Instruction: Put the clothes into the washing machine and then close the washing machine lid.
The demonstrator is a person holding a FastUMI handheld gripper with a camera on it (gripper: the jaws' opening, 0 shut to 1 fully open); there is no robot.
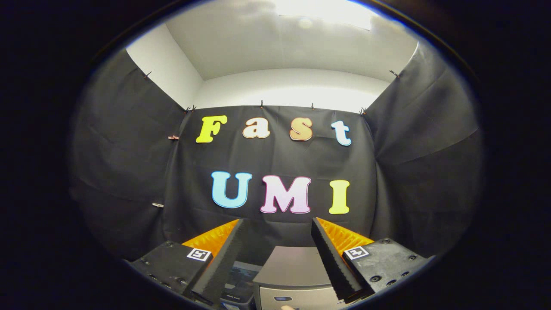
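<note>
While the fingers [277, 224] stand apart, gripping nothing, the washing machine [297, 275] sits low between them — lid down.

I count one washing machine [297, 275] low in the frame, and one pair of tongs [277, 228], its two fingers spread apart.

A recording booth: black cloth walls [129, 150] clipped up under a plain white ceiling [292, 47], grey box-shaped washing machine [295, 271] below.
</note>
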